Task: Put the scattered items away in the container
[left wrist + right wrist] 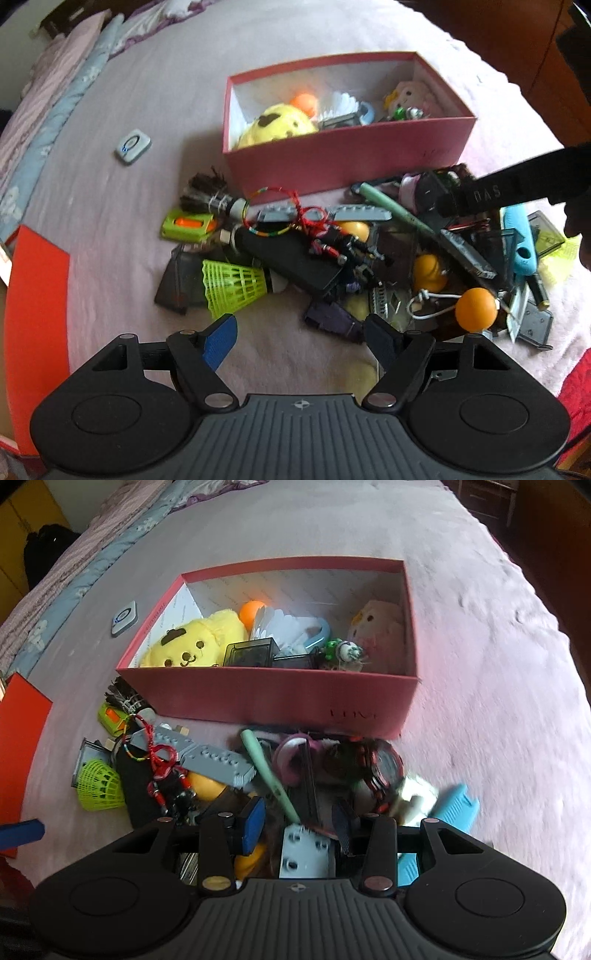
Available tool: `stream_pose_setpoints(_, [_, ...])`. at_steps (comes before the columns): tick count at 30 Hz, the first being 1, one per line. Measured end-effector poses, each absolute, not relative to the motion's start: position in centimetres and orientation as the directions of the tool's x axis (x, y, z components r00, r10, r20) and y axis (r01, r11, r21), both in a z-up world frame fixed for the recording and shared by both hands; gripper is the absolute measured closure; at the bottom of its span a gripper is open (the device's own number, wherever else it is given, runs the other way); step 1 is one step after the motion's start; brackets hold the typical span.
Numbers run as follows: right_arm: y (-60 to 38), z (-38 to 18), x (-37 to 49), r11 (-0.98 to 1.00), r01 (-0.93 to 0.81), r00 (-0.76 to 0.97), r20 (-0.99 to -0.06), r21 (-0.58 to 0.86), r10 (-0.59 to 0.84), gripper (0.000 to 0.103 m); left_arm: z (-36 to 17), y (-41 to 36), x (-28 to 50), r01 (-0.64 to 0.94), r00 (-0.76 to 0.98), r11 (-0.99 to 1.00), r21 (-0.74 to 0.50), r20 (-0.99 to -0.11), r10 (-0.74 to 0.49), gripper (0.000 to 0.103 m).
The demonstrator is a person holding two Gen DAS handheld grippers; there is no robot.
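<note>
A pink box (343, 162) stands on the bed and holds a yellow plush (275, 125), an orange ball, a white shuttlecock and a pale plush (380, 626); its wall also shows in the right wrist view (280, 698). A pile of small items lies in front of it: a green shuttlecock (232, 286), orange balls (475, 309), grey bricks (210, 757), a red watch (384, 771) and a blue comb (452, 805). My left gripper (301, 334) is open and empty at the pile's near edge. My right gripper (301, 821) is open low over the pile, above a light blue brick (306, 853).
A small grey device (132, 146) lies on the bed left of the box. A red lid or board (37, 325) lies at the far left. Folded bedding runs along the far left edge. The right gripper's black body (517, 184) reaches over the pile's right part.
</note>
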State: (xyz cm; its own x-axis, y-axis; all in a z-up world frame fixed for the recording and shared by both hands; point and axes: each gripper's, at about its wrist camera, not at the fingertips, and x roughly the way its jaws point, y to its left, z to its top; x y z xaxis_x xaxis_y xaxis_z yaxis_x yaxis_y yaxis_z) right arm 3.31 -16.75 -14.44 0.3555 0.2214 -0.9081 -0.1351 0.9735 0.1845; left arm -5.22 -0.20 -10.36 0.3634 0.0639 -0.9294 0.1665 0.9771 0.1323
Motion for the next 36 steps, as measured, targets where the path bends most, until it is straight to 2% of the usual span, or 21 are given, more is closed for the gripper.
stream_pose_setpoints(9, [-15.1, -17.1, 4.5, 0.978, -0.160, 0.324, -0.928, 0.136, 0.182, 0.068, -11.3, 3.6, -3.5, 0.063, 0.385, 0.987, 0.145, -0.916, 0.110, 0.027])
stream_pose_setpoints(13, [-15.0, -17.6, 4.7, 0.985, -0.123, 0.318, -0.936, 0.120, 0.154, 0.068, -11.5, 7.1, -1.6, 0.000, 0.395, 0.992, 0.123, -0.912, 0.112, 0.038])
stream_pose_setpoints(20, [-14.4, -18.3, 5.1, 0.992, -0.086, 0.317, -0.941, 0.096, 0.118, 0.085, -13.0, 12.2, 2.1, -0.050, 0.374, 0.993, 0.106, -0.920, 0.117, 0.062])
stream_pose_setpoints(26, [-13.5, -18.9, 5.4, 0.994, -0.091, 0.312, -0.946, 0.063, 0.088, 0.086, -16.0, 12.8, 4.3, 0.023, 0.308, 0.998, 0.067, -0.950, 0.056, 0.071])
stream_pose_setpoints(28, [-13.3, -19.0, 5.5, 0.994, -0.088, 0.308, -0.947, 0.062, 0.086, 0.085, -16.9, 12.7, 4.5, 0.035, 0.287, 0.998, 0.055, -0.957, 0.043, 0.084])
stream_pose_setpoints(32, [-13.1, -19.0, 5.8, 0.995, -0.087, 0.309, -0.948, 0.055, 0.079, 0.082, -16.9, 12.5, 4.2, 0.029, 0.302, 0.999, 0.034, -0.953, 0.024, 0.088])
stream_pose_setpoints(34, [-13.1, -18.9, 5.8, 0.995, -0.088, 0.316, -0.946, 0.049, 0.075, 0.093, -16.4, 12.6, 3.9, 0.019, 0.317, 0.999, 0.026, -0.948, 0.019, 0.088])
stream_pose_setpoints(36, [-13.1, -18.5, 5.8, 0.995, -0.089, 0.329, -0.942, 0.047, 0.073, 0.096, -15.9, 12.7, 3.6, 0.009, 0.330, 1.000, 0.017, -0.944, 0.013, 0.088])
